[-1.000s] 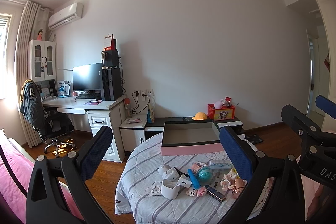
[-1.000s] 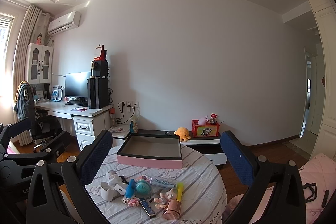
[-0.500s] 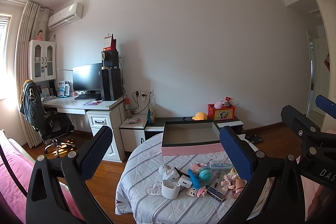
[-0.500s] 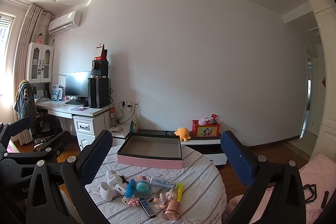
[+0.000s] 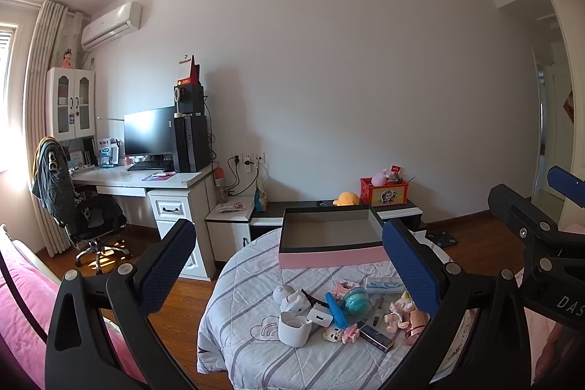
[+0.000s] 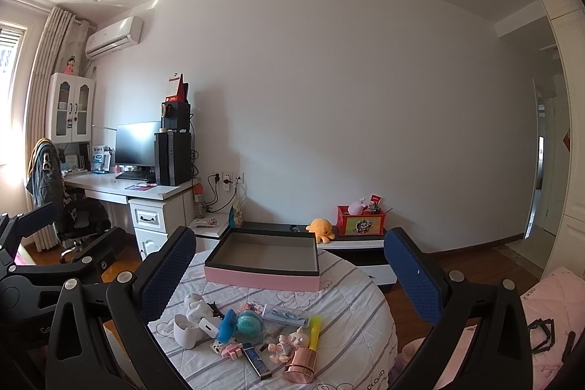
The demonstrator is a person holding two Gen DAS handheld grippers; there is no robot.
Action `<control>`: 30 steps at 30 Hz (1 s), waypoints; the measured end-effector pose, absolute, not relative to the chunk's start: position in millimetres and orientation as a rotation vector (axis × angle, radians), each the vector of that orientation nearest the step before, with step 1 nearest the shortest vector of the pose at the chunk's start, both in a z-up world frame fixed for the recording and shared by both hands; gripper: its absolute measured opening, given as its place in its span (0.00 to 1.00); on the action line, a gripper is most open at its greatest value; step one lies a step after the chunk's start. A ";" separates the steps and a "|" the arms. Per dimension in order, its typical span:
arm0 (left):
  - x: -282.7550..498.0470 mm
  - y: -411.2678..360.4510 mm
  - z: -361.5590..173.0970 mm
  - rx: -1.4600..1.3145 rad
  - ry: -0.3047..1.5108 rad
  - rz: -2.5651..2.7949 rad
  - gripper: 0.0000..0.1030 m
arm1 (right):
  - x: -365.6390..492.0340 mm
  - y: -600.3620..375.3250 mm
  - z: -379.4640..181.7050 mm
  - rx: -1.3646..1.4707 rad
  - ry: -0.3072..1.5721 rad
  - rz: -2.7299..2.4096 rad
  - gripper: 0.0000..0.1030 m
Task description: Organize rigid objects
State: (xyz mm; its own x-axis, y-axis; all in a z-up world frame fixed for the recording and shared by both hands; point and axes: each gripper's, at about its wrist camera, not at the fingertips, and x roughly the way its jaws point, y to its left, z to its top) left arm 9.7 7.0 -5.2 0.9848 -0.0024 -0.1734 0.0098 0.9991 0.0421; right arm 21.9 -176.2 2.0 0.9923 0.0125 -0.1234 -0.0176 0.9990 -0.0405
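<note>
Left wrist view: the left gripper point(image 5: 289, 262) hangs in the air with its blue-padded fingers point(image 5: 166, 264) spread wide and nothing between them, facing a round tabletop covered with a grey-striped white quilted cloth point(image 5: 256, 349). At the far side of the tabletop sits a shallow rectangular pink box with a dark rim and grey inside point(image 5: 329, 238), holding nothing that can be seen. Nearer, a loose cluster of small things lies on the cloth: a white cup-shaped holder point(image 5: 294, 328) at the left, a white figurine point(image 5: 290, 298) just behind it, a blue oblong piece point(image 5: 336, 309) beside a teal round ball point(image 5: 354, 298), a dark flat rectangular case point(image 5: 374, 340) at the near edge, and pale pink dolls point(image 5: 398, 311) at the right.

Right wrist view shows the right gripper point(image 6: 289, 265) likewise held above the same tabletop, its fingers point(image 6: 413, 276) far apart and gripping nothing. From here a rose-gold metallic cylinder point(image 6: 299, 366) lies nearest, touching a yellow highlighter pen point(image 6: 313, 331). The cluster stays well apart from the pink box.

A white desk with a black monitor point(image 6: 137, 143) stands at the far left wall.
</note>
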 end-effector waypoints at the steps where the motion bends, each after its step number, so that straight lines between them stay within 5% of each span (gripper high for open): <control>1: 12.8 7.2 -7.1 0.044 0.180 -0.008 1.00 | 24.4 -176.7 -0.5 -0.040 0.128 0.019 1.00; 30: 157.8 28.9 -213.5 0.015 0.678 -0.048 1.00 | 163.9 -243.8 -214.2 0.000 0.678 0.029 0.95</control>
State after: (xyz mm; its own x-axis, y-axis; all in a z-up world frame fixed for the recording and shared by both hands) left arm 157.8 28.9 -213.5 0.7775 -0.0396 -0.6276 0.0496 0.9988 -0.0016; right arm 163.9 -243.8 -214.2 0.7783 0.0265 -0.6273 -0.0267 0.9996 0.0090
